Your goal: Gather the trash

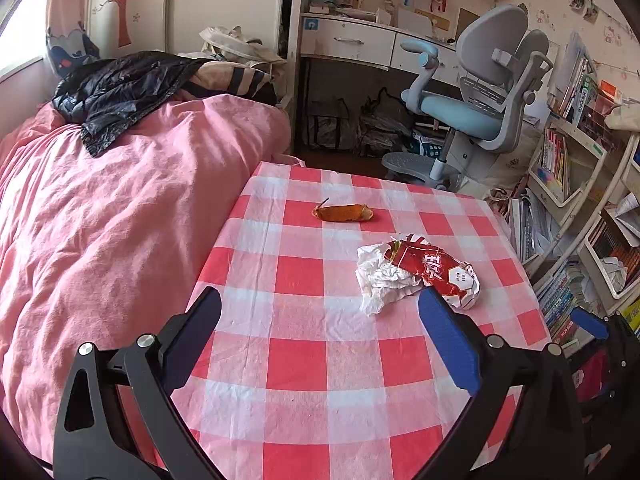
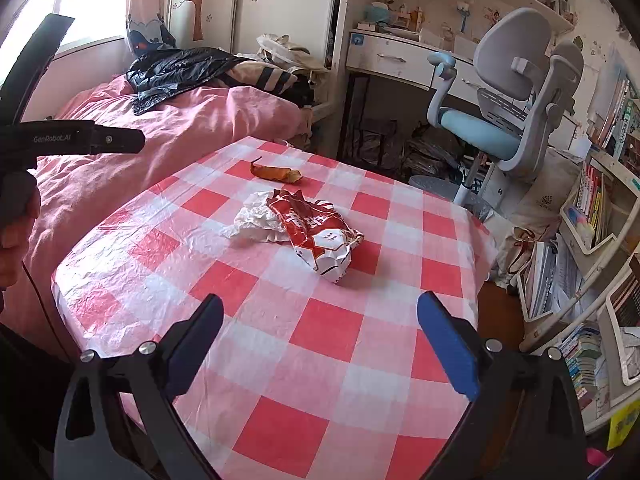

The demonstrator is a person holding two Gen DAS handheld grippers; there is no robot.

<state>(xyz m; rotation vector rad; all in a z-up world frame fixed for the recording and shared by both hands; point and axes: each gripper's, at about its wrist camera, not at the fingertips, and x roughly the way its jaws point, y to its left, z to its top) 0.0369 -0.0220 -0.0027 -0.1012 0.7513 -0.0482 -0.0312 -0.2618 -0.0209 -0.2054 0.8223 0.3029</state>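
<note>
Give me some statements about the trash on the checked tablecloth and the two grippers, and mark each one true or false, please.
1. The left gripper is open and holds nothing. True.
2. The red-and-white wrapper lies on the pink bed. False: it lies on the checked tablecloth.
3. The orange peel lies farther from the grippers than the wrapper. True.
4. The right gripper is shut on the crumpled white tissue. False: it is open, clear of the tissue.
</note>
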